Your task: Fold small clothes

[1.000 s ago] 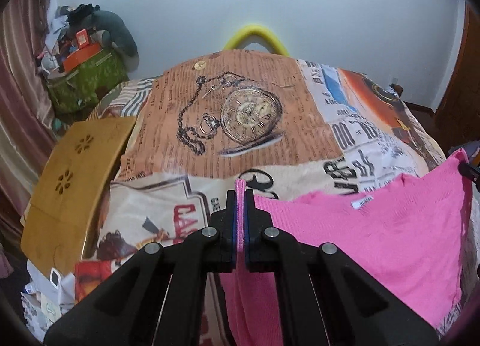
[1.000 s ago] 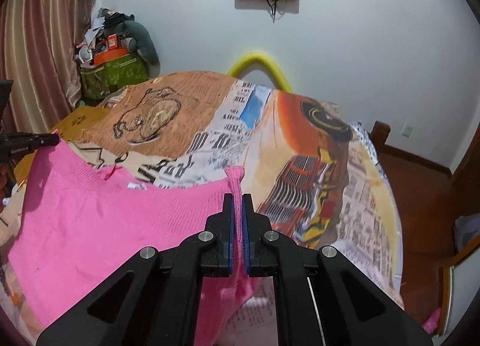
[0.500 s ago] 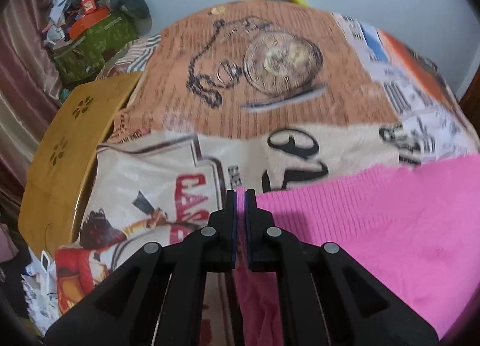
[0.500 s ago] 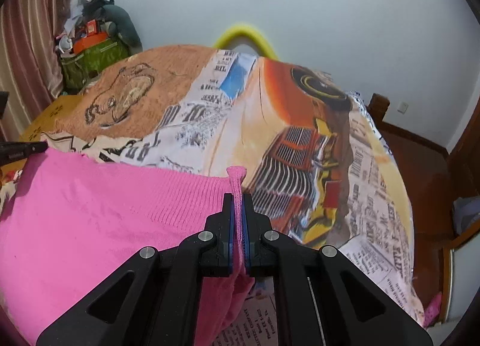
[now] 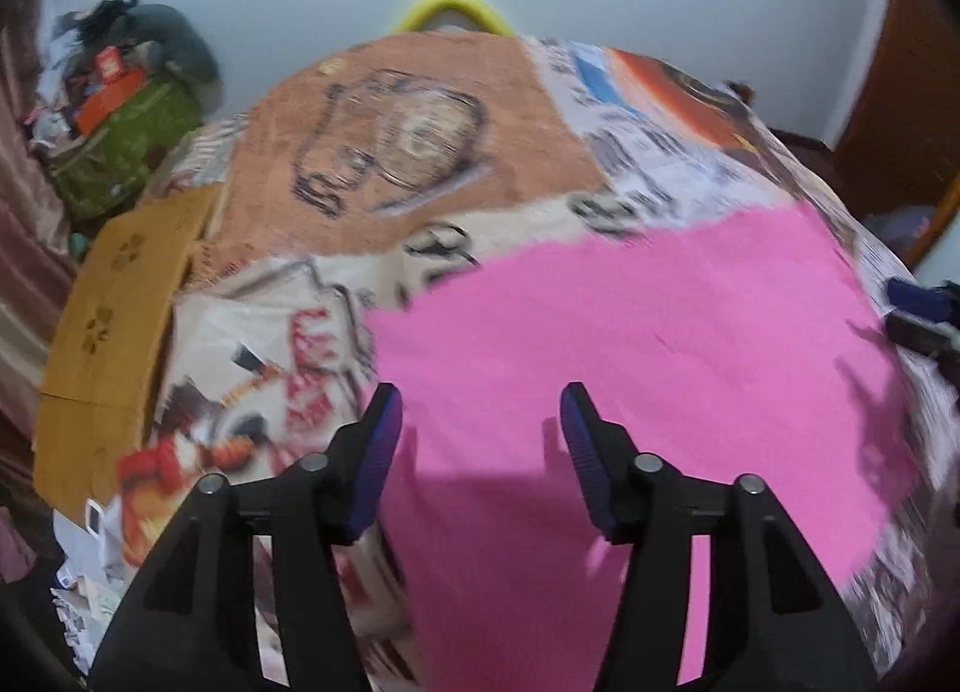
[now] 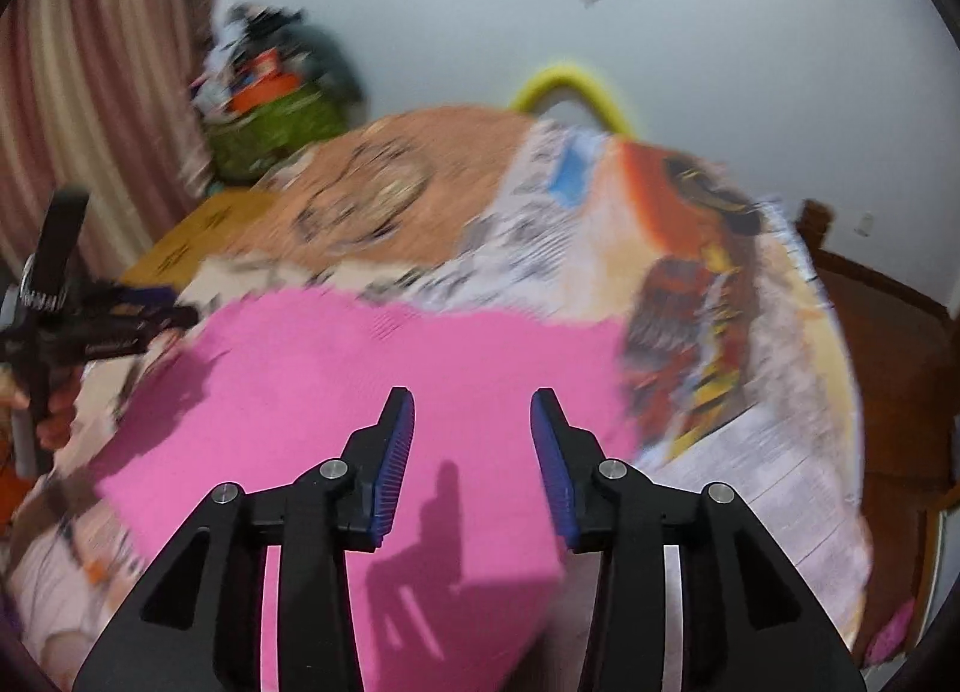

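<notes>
A pink knit garment (image 5: 630, 368) lies spread flat on the printed bedspread (image 5: 414, 164); it also shows in the right wrist view (image 6: 372, 386). My left gripper (image 5: 480, 401) is open and empty, hovering over the garment's left part. My right gripper (image 6: 472, 401) is open and empty over the garment's right part. The left gripper also shows at the left edge of the right wrist view (image 6: 108, 320), and the right gripper at the right edge of the left wrist view (image 5: 918, 314). Both views are motion-blurred.
A yellow wooden board (image 5: 114, 308) lies along the bed's left side. A green bag with clutter (image 5: 120, 146) stands by the curtain. A yellow hoop (image 5: 453, 11) rises behind the bed. A wooden chair (image 6: 888, 332) stands to the right.
Both grippers held the pink garment's edges, lowered them onto the bed, then opened and let go. The garment now lies flat, and both grippers have drawn back.
</notes>
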`<act>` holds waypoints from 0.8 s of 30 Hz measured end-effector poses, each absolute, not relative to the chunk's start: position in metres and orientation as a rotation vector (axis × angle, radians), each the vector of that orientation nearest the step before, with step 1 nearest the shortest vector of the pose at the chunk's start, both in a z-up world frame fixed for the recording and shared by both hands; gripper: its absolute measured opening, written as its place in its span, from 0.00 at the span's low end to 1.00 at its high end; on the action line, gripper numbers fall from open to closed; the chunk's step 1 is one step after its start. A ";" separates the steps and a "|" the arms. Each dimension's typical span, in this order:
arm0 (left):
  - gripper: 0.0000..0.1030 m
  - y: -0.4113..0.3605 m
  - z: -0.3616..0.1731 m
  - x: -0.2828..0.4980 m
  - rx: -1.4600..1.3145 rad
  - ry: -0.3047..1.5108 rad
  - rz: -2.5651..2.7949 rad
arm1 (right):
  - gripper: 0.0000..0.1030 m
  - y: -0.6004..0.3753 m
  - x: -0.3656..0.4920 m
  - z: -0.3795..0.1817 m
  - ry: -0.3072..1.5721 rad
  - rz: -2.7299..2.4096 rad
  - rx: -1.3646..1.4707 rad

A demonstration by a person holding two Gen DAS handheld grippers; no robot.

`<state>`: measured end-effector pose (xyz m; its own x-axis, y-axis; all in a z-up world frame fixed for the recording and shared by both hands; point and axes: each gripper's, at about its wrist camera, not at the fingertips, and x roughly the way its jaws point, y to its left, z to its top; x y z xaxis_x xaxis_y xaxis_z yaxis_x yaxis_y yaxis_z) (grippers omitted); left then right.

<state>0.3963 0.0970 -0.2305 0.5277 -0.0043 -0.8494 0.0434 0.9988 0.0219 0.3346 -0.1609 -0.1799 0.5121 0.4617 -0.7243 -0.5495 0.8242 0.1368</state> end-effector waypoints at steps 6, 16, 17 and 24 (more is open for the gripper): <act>0.65 0.075 -0.258 0.358 0.097 1.110 -0.047 | 0.46 -0.128 0.296 -0.217 0.952 0.699 -0.194; 0.72 0.107 -0.259 0.294 0.109 1.127 0.055 | 0.47 -0.164 0.260 -0.227 1.012 0.611 -0.216; 0.72 0.111 -0.260 0.289 0.107 1.131 0.069 | 0.47 -0.168 0.256 -0.229 1.021 0.594 -0.215; 0.72 0.140 -0.264 0.254 0.037 1.155 0.140 | 0.47 -0.209 0.232 -0.219 1.045 0.534 -0.120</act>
<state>0.2539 0.1403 -0.2642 0.3961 0.1292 -0.9091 -0.0911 0.9907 0.1011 0.2320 -0.2087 -0.2195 0.3879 0.3629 -0.8472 -0.4746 0.8666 0.1539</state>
